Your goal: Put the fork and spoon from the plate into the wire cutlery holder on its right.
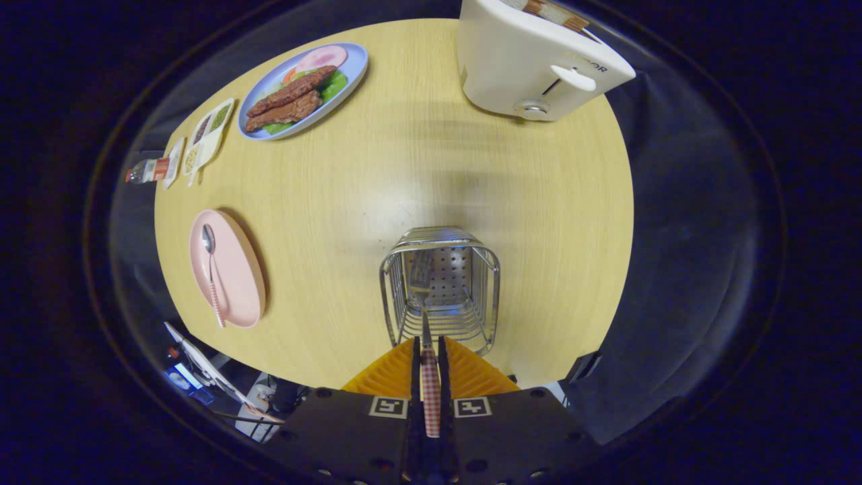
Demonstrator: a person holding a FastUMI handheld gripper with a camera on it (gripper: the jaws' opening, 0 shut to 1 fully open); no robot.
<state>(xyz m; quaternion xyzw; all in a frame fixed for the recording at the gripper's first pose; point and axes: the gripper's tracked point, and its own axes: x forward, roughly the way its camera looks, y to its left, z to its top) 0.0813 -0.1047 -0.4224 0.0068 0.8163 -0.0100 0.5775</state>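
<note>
My gripper (pixel 429 350) is shut on the checked red-and-white handle of the fork (pixel 423 296). The fork points straight ahead and down, with its metal tines inside the open top of the wire cutlery holder (pixel 441 286), which stands just ahead of the fingers. To the left, on the wooden table, lies the pink plate (pixel 232 276). On it rests the spoon (pixel 212 269) with a matching checked handle, its bowl at the plate's far end.
A white toaster (pixel 539 60) with bread in it stands beyond the holder to the right. A blue plate of meat and greens (pixel 306 87) sits far left, with a white divided dish (pixel 209 131) and a small bottle (pixel 148 172) beside it.
</note>
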